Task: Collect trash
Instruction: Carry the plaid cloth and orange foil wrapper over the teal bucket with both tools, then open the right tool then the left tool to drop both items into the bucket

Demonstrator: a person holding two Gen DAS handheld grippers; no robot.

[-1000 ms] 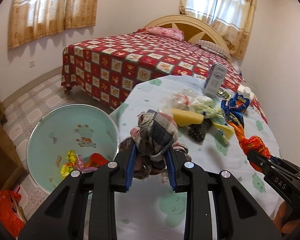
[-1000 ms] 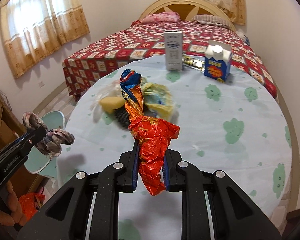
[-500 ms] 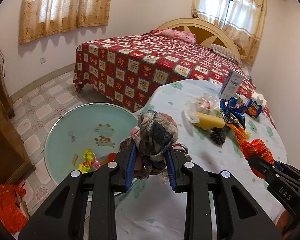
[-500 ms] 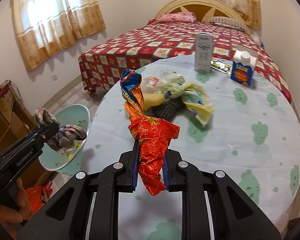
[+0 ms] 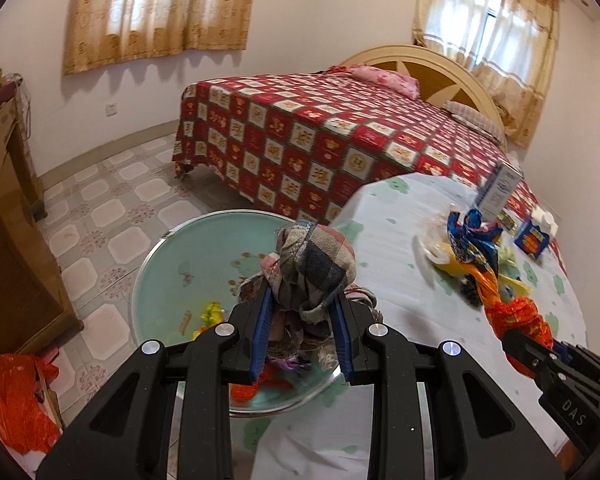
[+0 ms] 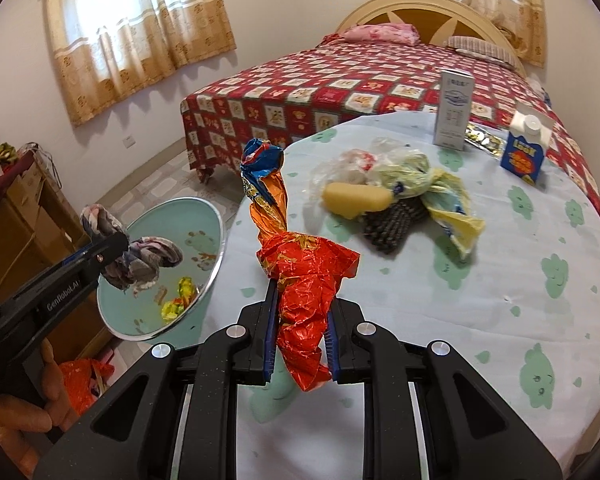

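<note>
My left gripper (image 5: 300,316) is shut on a crumpled plaid rag (image 5: 314,268) and holds it above the teal basin (image 5: 172,264) beside the table; it also shows in the right wrist view (image 6: 120,256). The basin (image 6: 208,216) holds a few bright wrappers (image 6: 180,296). My right gripper (image 6: 300,332) is shut on a twisted red, orange and blue foil wrapper (image 6: 304,280) above the table's near edge; the wrapper also shows in the left wrist view (image 5: 512,316).
The round table (image 6: 500,300) carries a pile of trash (image 6: 392,196), a white carton (image 6: 454,110) and a blue carton (image 6: 526,152). A red-quilted bed (image 5: 340,140) stands behind. A wooden cabinet (image 5: 8,240) and an orange bag (image 5: 16,396) are at left.
Both grippers have moved left, towards the basin, with their loads. The rag now hangs over the basin instead of over the table edge.
</note>
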